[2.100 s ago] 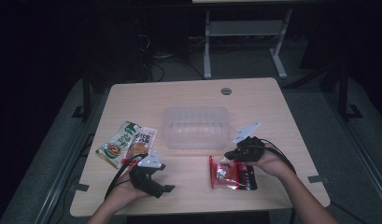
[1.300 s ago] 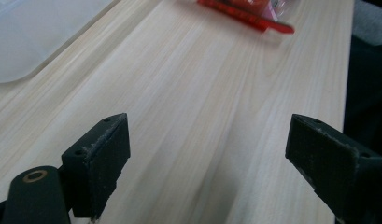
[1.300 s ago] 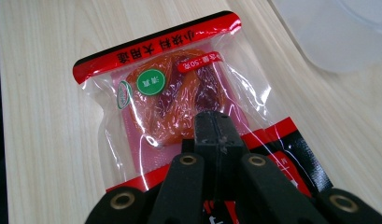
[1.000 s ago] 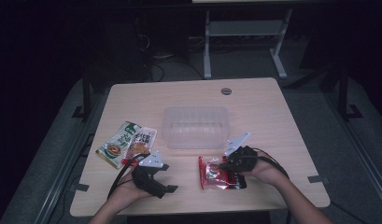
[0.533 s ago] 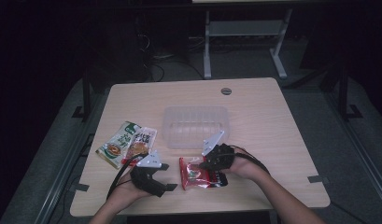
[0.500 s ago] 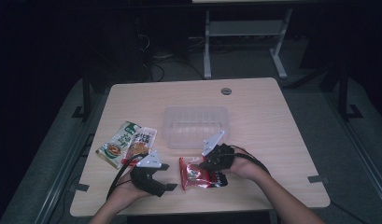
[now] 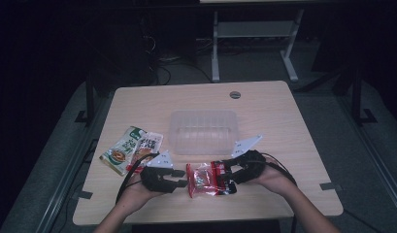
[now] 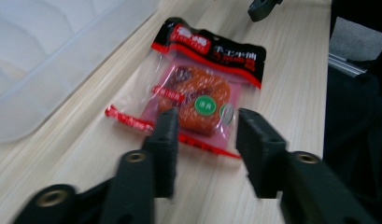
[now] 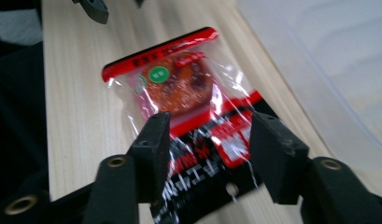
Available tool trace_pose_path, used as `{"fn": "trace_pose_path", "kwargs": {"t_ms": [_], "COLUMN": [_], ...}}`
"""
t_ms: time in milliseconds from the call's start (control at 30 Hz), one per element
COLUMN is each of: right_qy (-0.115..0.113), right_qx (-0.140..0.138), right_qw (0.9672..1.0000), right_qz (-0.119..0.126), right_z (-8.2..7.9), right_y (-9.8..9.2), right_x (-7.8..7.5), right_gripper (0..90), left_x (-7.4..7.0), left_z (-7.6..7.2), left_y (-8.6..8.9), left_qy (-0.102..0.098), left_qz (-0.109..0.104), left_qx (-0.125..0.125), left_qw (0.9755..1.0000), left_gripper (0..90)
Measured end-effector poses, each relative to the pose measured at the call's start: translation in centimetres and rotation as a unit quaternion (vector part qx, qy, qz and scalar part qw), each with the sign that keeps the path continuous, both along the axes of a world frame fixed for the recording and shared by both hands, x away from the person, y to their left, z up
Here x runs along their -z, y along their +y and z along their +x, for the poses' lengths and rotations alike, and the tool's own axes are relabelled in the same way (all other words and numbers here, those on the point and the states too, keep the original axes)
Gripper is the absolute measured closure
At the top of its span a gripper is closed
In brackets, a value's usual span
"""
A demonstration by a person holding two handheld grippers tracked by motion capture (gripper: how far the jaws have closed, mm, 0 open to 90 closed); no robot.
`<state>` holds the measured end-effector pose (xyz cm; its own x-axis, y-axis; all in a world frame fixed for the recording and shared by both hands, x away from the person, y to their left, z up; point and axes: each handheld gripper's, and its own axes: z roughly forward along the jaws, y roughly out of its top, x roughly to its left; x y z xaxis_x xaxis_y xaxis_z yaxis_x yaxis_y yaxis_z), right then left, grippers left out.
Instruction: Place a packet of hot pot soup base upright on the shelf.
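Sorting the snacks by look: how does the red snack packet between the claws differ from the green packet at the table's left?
The red snack packet has a clear window and black header; the green packet is opaque. The red one lies before the container; the green one beside an orange packet. Both lie flat.

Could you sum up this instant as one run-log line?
right gripper: jaws just opening, over red snack packet | left gripper: jaws just closing toward packet's other end, no grip seen | packet: flat on table

Both grippers are black, each with a grey three-cornered plate, brass-ringed screw holes, blocky fingers (image 8: pixel 163 140) and a trailing black cable.
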<state>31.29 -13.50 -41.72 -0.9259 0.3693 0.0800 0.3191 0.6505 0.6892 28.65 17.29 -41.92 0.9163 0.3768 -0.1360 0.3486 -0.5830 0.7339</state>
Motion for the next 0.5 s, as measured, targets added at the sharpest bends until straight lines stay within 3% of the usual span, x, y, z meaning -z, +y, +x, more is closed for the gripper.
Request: {"fn": "trace_pose_path", "kwargs": {"t_ms": [133,200,300,367,500], "right_qy": [0.017,0.011,0.01,0.012,0.009], "right_qx": [0.036,0.052,0.055,0.051,0.054], "right_qw": [0.9991,0.9984,0.9981,0.9984,0.9983], "right_qz": [0.018,0.02,0.025,0.021,0.021], "right_z": [-0.7,-1.2,-1.3,-1.3,-1.3], "right_y": [-1.5,-2.4,-2.7,-2.7,-2.8], "right_x": [0.2,0.5,0.7,0.8,1.1], "right_gripper": [41.9,38.7,36.0,35.0,33.6], "left_x": [0.0,0.3,0.9,0.9,0.9], "left_z": [0.8,1.2,1.6,1.5,1.7], "left_y": [-1.0,-1.3,-1.6,-1.8,-1.5], "left_qy": [0.01,0.006,0.009,0.0,0.0], "left_qz": [0.006,0.01,0.013,0.024,0.021], "left_qx": [0.002,0.002,0.001,0.013,0.01], "left_qw": [0.9999,0.9999,0.9999,0.9996,0.9997], "left_gripper": [78.6,88.1,89.7,89.6,89.6]}}
